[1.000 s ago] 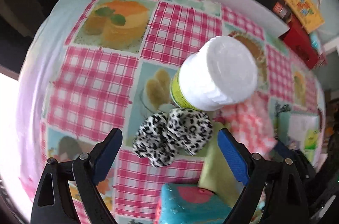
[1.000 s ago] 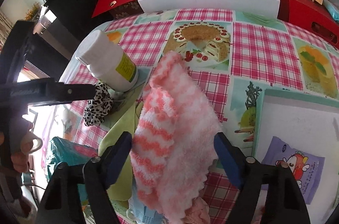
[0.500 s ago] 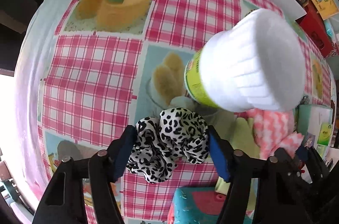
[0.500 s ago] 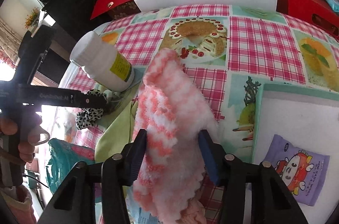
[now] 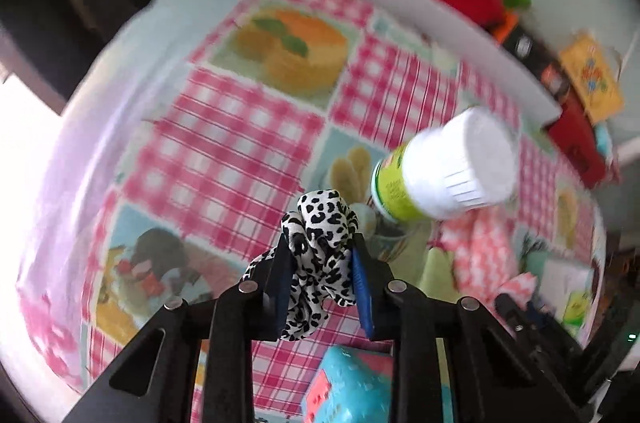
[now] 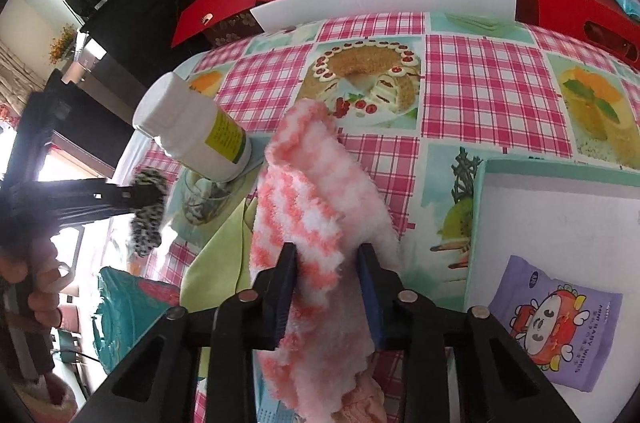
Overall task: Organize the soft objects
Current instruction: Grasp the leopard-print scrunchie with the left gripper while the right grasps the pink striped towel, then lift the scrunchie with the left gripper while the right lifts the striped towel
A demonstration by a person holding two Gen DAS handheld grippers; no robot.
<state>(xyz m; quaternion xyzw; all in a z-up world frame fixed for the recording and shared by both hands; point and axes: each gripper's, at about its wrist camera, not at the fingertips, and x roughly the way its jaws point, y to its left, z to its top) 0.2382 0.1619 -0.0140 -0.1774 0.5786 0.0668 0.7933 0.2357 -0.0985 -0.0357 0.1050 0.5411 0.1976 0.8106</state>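
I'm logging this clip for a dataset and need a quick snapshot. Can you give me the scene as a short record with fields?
surface: table with a pink checked cloth
left gripper: jaws have just been closing, now shut on the leopard scrunchie
right gripper: jaws have just been closing, now shut on the pink and white fluffy cloth
nearby: white bottle, green cloth
tray: holds a purple wipes pack

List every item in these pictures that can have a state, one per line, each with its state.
Left gripper: shut on leopard-print scrunchie, jaws just closed.
Right gripper: shut on pink fluffy cloth, jaws just closed.
White bottle: capped, upright.
Green cloth: lying flat.
Wipes packet: lying in tray.
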